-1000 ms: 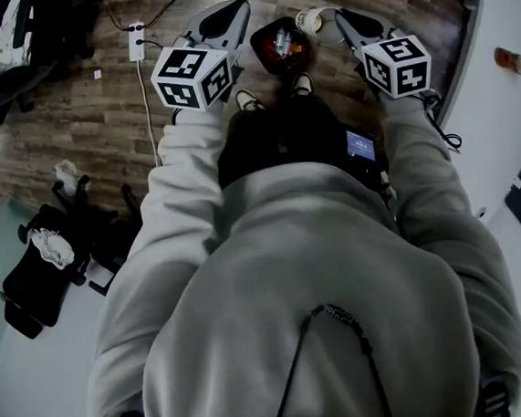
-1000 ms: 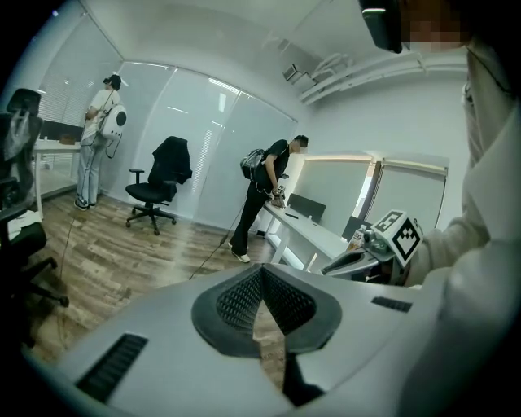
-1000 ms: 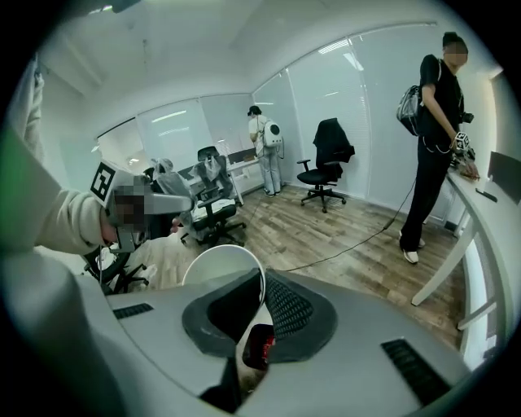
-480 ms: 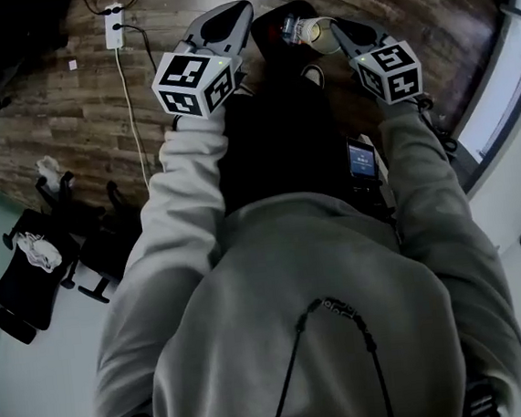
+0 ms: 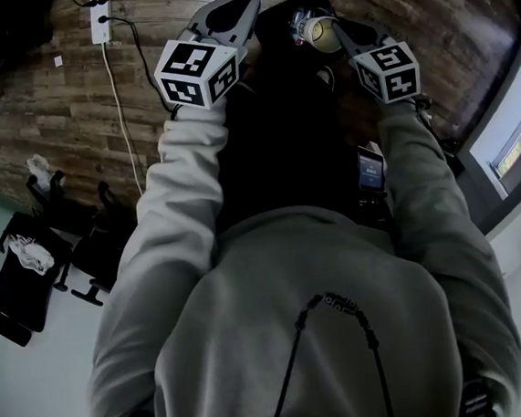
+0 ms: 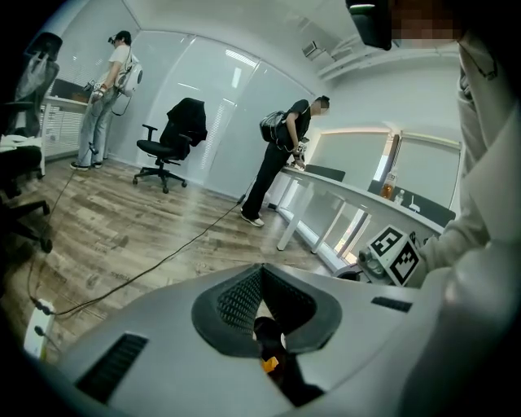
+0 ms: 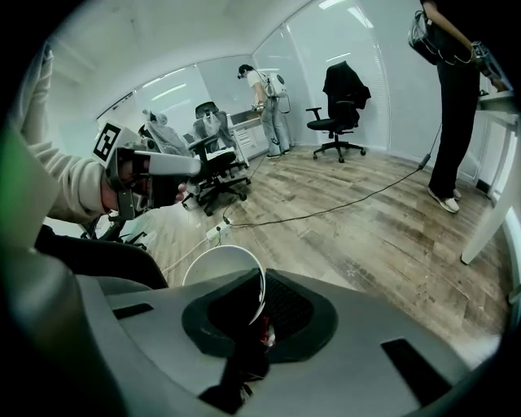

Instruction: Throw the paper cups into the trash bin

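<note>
Over the bin (image 5: 271, 17), my right gripper (image 5: 341, 30) has come down clenched on the cup (image 5: 321, 32), left gripper (image 5: 234, 6) closed on nothing, so dropping looks next.

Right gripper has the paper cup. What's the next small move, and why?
Probably open the right gripper to let the white paper cup fall: its jaws pinch the cup's rim, and the head view shows the cup over the mouth of the dark trash bin.
</note>
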`<state>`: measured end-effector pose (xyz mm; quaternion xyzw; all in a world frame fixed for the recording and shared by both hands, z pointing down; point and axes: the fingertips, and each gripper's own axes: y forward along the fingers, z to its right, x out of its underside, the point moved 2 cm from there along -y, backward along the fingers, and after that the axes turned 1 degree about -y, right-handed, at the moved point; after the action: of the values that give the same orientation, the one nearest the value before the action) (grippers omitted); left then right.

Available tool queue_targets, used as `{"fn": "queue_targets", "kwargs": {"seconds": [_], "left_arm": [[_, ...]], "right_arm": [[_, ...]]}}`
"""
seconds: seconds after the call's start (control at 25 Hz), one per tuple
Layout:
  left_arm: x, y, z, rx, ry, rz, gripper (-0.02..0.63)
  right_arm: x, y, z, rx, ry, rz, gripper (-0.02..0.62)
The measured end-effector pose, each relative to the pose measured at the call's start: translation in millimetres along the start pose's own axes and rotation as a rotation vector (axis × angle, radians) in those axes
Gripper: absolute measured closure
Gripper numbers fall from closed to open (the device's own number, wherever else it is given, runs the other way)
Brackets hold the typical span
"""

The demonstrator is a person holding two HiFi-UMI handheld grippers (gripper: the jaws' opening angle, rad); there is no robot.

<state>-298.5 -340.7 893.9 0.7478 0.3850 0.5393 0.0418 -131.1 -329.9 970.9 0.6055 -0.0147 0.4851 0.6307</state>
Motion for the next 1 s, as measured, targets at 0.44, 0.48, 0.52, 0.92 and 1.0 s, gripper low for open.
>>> {"fn": "queue_targets", "kwargs": {"seconds": [0.44, 0.48, 0.52, 0.92, 1.0], "left_arm": [[21.0, -8.0, -11.0, -0.02, -0.021, 0.01, 0.604], [21.1, -9.9, -11.2, -0.021, -0.023, 0.011, 0.604], [20.7, -12.0, -11.9, -0.023, -0.024, 0.011, 0.604], [23.1, -28.9, -13.0, -0.036, -0.056, 0.0, 0.604], [26.1, -28.8, -10.7, -0.034, -0.059, -0.011, 0.604]], "right_arm": [[24.9, 25.2, 0.3, 0.015, 0.017, -0.03, 0.557], [25.7, 26.2, -0.3, 0.017, 0.015, -0.035, 0.557], [25.8, 27.7, -0.9, 0.017, 0.012, -0.042, 0.556], [31.5, 15.9, 2.8, 0.019, 0.08, -0.063, 0.425], [25.2, 11.7, 2.3, 0.021, 0.076, -0.054, 0.425]]}}
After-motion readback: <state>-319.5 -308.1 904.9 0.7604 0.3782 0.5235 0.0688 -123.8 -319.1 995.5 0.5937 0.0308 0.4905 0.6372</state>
